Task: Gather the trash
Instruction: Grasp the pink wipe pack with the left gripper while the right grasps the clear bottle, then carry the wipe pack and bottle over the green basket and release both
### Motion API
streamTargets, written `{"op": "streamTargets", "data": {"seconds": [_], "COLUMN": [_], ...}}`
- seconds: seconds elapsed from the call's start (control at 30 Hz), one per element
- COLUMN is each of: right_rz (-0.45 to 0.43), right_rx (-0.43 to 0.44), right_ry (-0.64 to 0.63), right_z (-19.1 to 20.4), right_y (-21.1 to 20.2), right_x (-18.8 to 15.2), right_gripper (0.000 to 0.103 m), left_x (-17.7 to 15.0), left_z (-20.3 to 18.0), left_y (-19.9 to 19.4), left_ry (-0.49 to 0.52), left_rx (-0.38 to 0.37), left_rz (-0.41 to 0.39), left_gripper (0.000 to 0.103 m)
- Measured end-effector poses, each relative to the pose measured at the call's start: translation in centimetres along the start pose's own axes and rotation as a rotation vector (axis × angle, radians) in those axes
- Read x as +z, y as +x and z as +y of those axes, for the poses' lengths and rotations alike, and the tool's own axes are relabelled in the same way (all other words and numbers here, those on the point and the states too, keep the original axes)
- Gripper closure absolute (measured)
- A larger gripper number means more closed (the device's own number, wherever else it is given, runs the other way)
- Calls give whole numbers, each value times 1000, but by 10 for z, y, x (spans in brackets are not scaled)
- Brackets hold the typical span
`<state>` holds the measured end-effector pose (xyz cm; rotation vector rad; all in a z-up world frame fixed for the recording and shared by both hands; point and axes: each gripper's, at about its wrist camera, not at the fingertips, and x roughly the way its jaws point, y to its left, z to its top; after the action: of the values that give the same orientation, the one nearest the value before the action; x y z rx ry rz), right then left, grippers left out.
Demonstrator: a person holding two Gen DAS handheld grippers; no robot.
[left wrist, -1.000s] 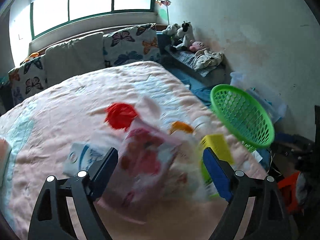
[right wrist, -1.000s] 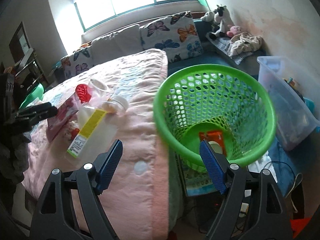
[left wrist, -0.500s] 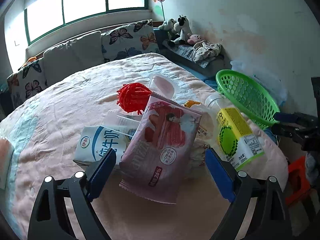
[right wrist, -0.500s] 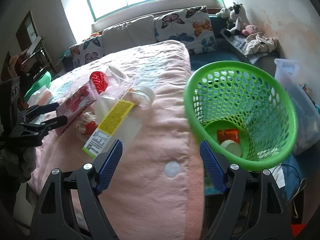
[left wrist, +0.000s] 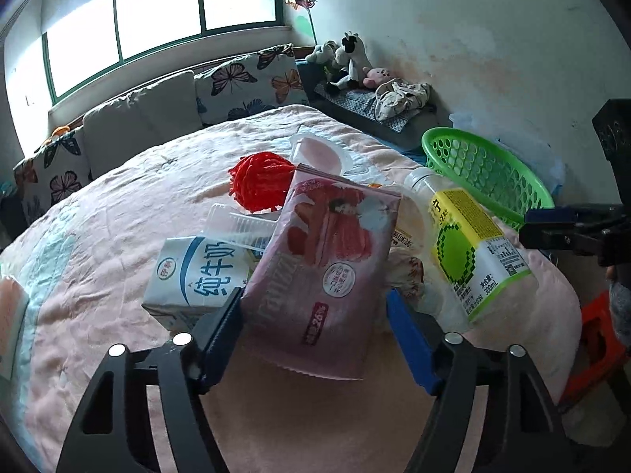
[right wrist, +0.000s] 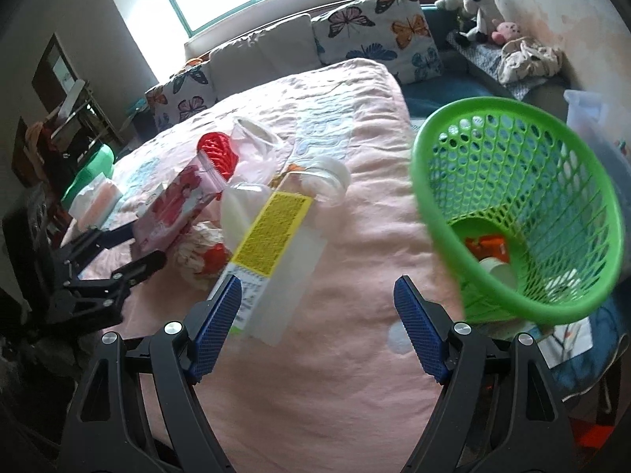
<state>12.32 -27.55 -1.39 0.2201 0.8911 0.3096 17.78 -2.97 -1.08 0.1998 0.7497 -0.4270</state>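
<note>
The left gripper [left wrist: 313,325] straddles the pink packet [left wrist: 323,268] on the bed [left wrist: 118,213]; its jaws are closing, not yet pressing. The packet's long axis runs away from the jaws. The right gripper [right wrist: 317,325] is released, nearer the bottle [right wrist: 272,244] and basket [right wrist: 516,213].

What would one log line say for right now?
left gripper: closing around pink packet | right gripper: open, empty | green basket: some trash inside
</note>
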Motion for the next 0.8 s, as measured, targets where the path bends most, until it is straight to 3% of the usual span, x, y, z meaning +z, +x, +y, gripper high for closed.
{"op": "streamTargets", "data": {"seconds": [0.2,0.57,0.73,0.8], "right_rz": [-3,0,14,7], "right_rx": [8,-79,-82,-78], "right_ry": [3,18,50,42], "right_z": [22,51,46,46], "right_y": [4,34,46,45], "right_x": [-4,-17,-24,-25], "right_gripper": [24,24,36,41], "left_x": [-4,-7,-9,-10], "left_z": [0,6,5,5], "left_y": [1,0,1,1], "left_ry": [-17,-58,-58,-60], "left_rx": [-15,-59,-73,-80], "left_rz": [-12,-26,-26,-22], "left_gripper": [43,45,44,37]}}
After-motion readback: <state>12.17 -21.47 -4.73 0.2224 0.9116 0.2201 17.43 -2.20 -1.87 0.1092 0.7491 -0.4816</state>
